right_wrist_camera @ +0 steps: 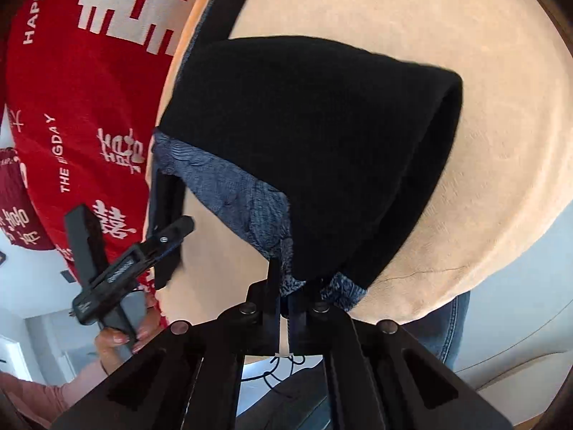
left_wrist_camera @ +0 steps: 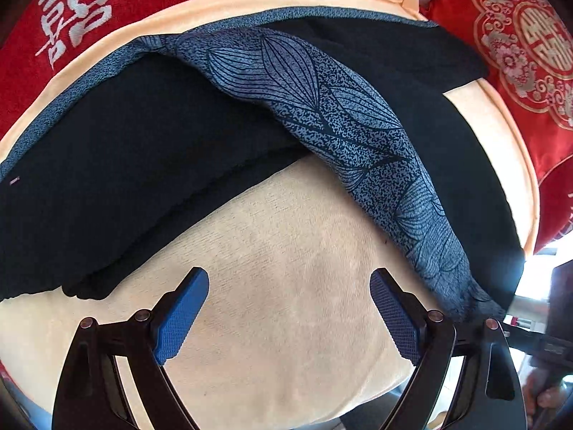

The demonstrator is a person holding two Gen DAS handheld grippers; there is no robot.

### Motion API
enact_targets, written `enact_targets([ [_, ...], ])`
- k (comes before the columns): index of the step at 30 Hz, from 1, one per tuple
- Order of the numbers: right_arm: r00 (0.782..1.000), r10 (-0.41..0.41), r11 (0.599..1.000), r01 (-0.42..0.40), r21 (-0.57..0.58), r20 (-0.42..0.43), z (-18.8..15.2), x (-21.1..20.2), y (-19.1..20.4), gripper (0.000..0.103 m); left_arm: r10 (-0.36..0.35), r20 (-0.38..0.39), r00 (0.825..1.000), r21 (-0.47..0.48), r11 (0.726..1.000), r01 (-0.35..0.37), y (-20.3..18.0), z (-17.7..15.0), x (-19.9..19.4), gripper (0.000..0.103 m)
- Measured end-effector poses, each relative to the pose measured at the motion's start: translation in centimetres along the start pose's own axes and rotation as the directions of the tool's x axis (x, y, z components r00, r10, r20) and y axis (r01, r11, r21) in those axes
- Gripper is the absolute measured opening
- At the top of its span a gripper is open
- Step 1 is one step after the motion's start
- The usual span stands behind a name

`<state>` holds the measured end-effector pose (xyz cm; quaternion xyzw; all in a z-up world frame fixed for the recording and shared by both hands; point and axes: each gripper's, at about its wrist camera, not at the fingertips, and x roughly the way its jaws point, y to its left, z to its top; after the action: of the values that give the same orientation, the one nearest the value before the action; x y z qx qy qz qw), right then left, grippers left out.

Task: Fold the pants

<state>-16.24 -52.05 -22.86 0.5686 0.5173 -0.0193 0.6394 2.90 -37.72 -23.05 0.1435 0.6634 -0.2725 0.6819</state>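
Observation:
The pants point(left_wrist_camera: 143, 165) are black inside with a blue-grey leaf-print outer face point(left_wrist_camera: 322, 107). They lie partly folded on a cream cushion point(left_wrist_camera: 286, 286). My left gripper point(left_wrist_camera: 288, 308) is open and empty over bare cushion, just short of the black fabric. In the right wrist view the pants point(right_wrist_camera: 304, 143) hang lifted in a cone from my right gripper point(right_wrist_camera: 292, 286), which is shut on the printed edge of the fabric point(right_wrist_camera: 250, 197). The left gripper point(right_wrist_camera: 172, 236) shows there at the left, held by a hand.
Red cushions with white and gold characters point(left_wrist_camera: 71, 18) point(left_wrist_camera: 530, 53) ring the cream cushion at the back and right. A red cushion point(right_wrist_camera: 82, 125) lies left in the right wrist view. The cushion's front edge point(right_wrist_camera: 465, 279) drops to a pale floor; jeans show below it.

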Motion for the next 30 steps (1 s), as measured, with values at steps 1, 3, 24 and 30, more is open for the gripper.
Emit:
enact_targets([
  [1, 1.0, 0.01, 0.999, -0.011, -0.053, -0.01, 1.0, -0.9, 1.5, 0.003, 0.007, -0.001, 1.0, -0.005, 1.0, -0.007, -0.5, 0.5, 0.1, 0.092],
  [3, 1.0, 0.016, 0.993, -0.017, -0.12, -0.011, 2.7, -2.6, 3.8, 0.003, 0.015, 0.017, 1.0, -0.024, 1.0, -0.015, -1.6, 2.0, -0.1, 0.092],
  [24, 0.92, -0.282, 0.757, 0.388, -0.526, 0.273, 32.6, -5.1, 19.4, 0.101, 0.233, 0.109, 0.966, -0.243, 0.949, -0.201, 3.0, 13.7, 0.0, 0.092],
  [30, 0.927, -0.282, 0.839, 0.364, -0.405, 0.248, 28.2, -6.6, 14.7, 0.083, 0.251, 0.079, 0.965, -0.272, 0.937, -0.221, 4.1, 14.4, 0.9, 0.092],
])
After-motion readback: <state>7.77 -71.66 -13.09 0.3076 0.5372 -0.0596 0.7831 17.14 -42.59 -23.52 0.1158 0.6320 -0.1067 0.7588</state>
